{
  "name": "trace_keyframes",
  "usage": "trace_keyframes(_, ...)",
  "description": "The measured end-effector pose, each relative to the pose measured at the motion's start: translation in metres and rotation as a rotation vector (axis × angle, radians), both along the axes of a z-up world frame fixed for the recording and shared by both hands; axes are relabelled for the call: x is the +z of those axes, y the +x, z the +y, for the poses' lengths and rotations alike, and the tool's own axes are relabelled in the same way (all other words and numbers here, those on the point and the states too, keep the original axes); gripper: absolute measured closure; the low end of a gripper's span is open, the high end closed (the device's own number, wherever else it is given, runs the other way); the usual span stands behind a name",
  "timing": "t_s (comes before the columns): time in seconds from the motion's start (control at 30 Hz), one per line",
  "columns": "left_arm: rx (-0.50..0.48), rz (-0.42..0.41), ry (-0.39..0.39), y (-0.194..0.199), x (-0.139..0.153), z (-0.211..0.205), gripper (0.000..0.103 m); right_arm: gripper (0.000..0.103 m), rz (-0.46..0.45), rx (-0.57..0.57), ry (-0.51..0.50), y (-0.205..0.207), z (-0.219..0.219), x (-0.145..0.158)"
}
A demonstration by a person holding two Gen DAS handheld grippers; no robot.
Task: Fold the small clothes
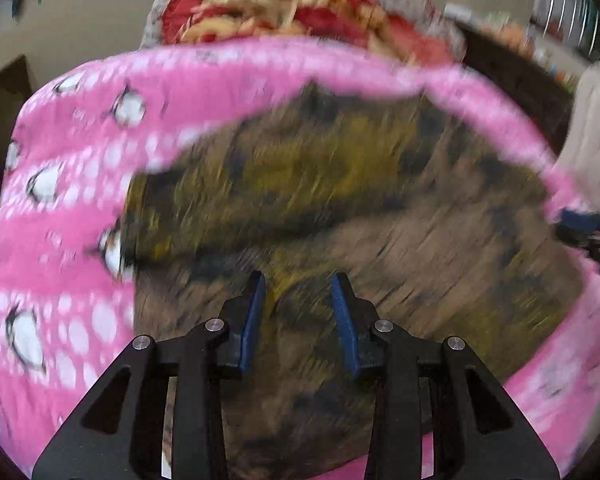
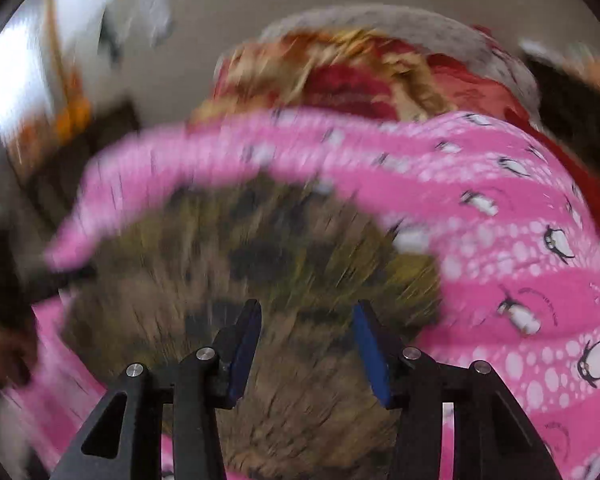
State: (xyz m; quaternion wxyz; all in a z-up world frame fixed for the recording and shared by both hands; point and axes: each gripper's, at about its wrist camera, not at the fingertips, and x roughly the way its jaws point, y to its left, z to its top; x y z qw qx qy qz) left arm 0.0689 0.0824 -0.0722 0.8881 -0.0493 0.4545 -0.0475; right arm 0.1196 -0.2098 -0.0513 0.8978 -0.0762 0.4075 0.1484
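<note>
A pink penguin-print blanket (image 1: 72,208) covers the surface; on it lies a blurred, mottled brown-and-yellow garment (image 1: 340,200). Left gripper (image 1: 299,286) and right gripper (image 2: 307,312) hover above, jaws spread.

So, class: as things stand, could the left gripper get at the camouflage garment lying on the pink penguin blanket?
Probably yes: the left gripper is open directly over the camouflage garment, with nothing between them, though motion blur hides whether they touch.
</note>
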Motion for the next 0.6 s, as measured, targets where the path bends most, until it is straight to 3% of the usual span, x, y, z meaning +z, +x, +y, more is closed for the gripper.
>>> trace_keyframes(0.13,-0.018,-0.065,0.045,-0.035,-0.007,0.012,0.072,0.057,0.031,0.027,-0.149,-0.032,-0.014,-0.040)
trace_keyframes(0.2,-0.014,-0.064,0.089,-0.044,-0.008,0.016,0.071,0.057,0.003,0.057,-0.097,-0.046,-0.039,-0.049)
trace_keyframes(0.27,0.002,-0.059,0.035,-0.046,-0.009,0.028,0.071,0.057,0.018,0.070,-0.064,-0.049,-0.053,-0.047)
trace_keyframes(0.37,0.043,-0.031,-0.040,-0.042,0.000,0.041,0.071,0.057,0.056,0.082,-0.110,-0.045,-0.044,-0.039)
trace_keyframes(0.5,0.014,-0.060,-0.091,-0.026,0.029,0.022,0.071,0.057,-0.010,0.052,-0.039,-0.036,-0.027,-0.004)
trace_keyframes(0.53,0.000,-0.045,-0.089,-0.016,0.030,0.014,0.071,0.056,-0.001,0.031,-0.022,-0.025,-0.021,-0.001)
trace_keyframes(0.6,-0.038,0.071,-0.045,0.019,0.015,-0.010,0.071,0.055,0.075,-0.014,-0.020,0.001,-0.011,-0.009)
